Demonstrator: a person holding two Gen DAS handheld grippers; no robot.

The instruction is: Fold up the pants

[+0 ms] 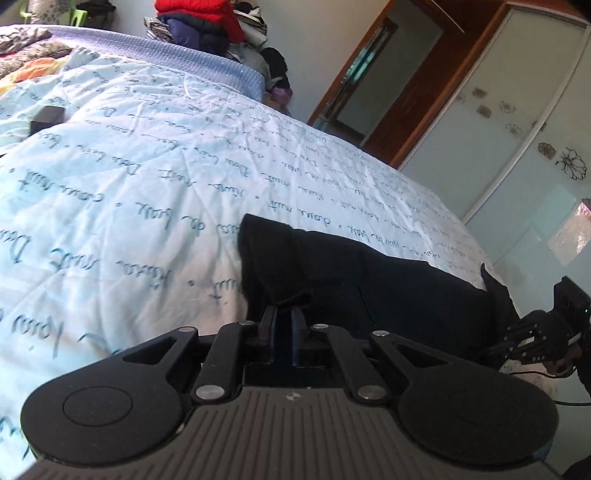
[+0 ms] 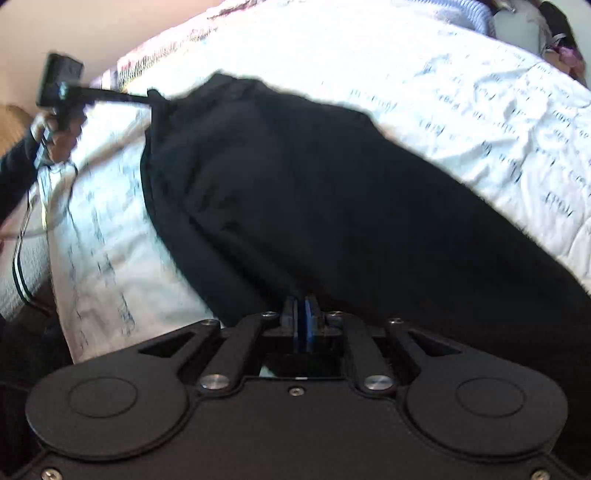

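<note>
Black pants [image 1: 369,280] lie on a light blue quilt [image 1: 147,166] printed with script. My left gripper [image 1: 284,314] is shut on a corner of the pants at their near edge. In the right wrist view the pants [image 2: 314,192] spread across the bed, and my right gripper [image 2: 304,301] is shut on their near edge. The left gripper also shows there at the far left [image 2: 157,96], pinching the far corner. The right gripper shows at the right edge of the left wrist view [image 1: 496,295], holding a raised corner.
A small black box [image 1: 46,118] lies on the quilt at the left. Piled clothes [image 1: 199,22] stand beyond the bed's far end. A wardrobe with frosted sliding doors [image 1: 517,147] stands beside the bed. Cables [image 2: 26,229] hang at the bed's edge.
</note>
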